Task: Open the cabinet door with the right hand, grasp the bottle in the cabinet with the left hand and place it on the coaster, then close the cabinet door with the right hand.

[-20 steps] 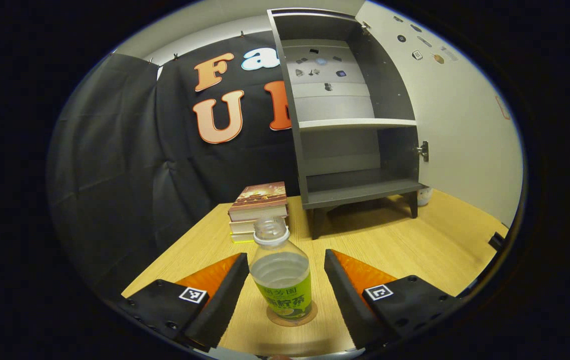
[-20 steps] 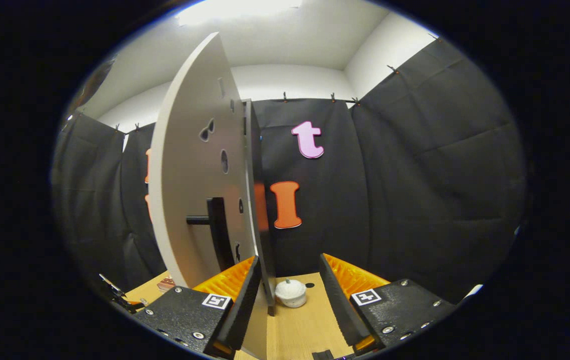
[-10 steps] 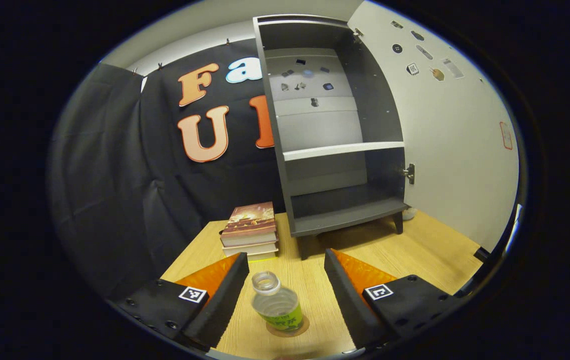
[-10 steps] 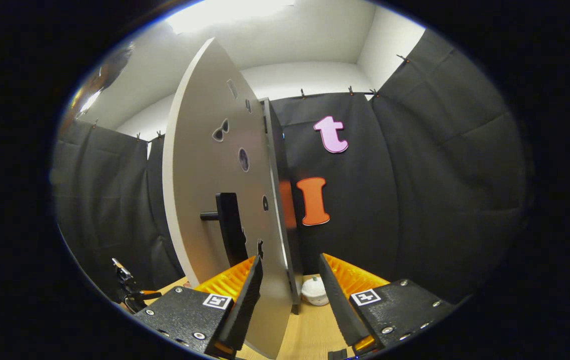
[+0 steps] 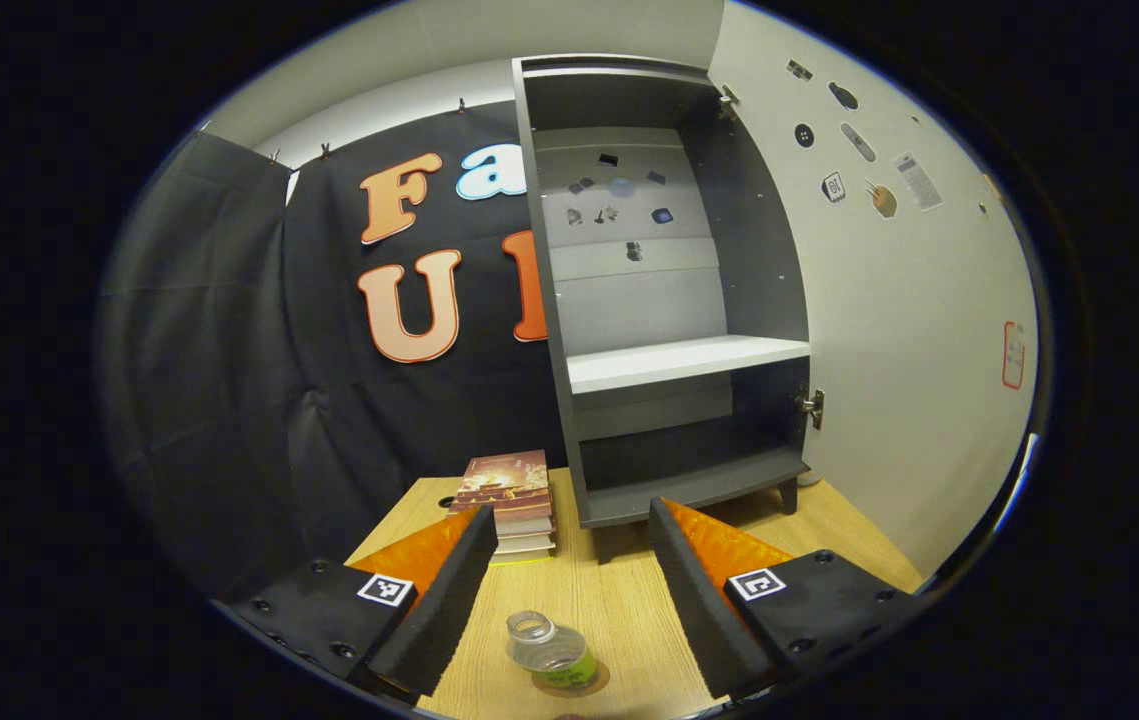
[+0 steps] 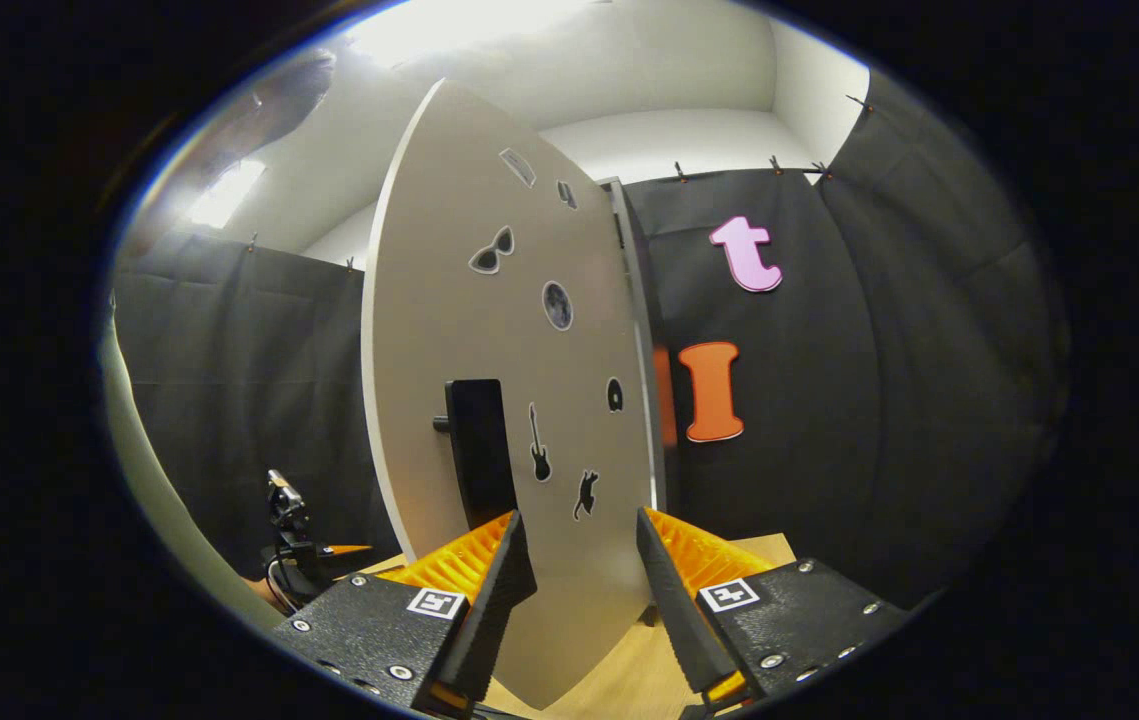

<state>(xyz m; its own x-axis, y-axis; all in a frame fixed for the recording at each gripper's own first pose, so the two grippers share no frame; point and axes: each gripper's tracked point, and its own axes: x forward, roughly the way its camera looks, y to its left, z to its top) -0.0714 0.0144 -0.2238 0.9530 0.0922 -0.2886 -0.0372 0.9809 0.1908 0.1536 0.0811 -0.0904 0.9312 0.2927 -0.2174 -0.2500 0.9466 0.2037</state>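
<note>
Left gripper view takes in the wooden table [image 5: 629, 600], with the grey cabinet [image 5: 664, 300] standing toward its far edge, shelves bare and the white cabinet door [image 5: 909, 330] swung wide on the right. A stack of books [image 5: 514, 500] sits just left of the cabinet's foot. Near the table's front edge the bottle [image 5: 549, 652] stands upright and capless on the round coaster [image 5: 597, 682], free between the spread fingers of the left gripper [image 5: 569, 575], touching neither. In the right gripper view the door's [image 6: 519, 400] outer face, with its dark handle [image 6: 479, 450] and small stickers, sits just ahead of the right gripper [image 6: 579, 570], whose fingers are spread and hold nothing.
</note>
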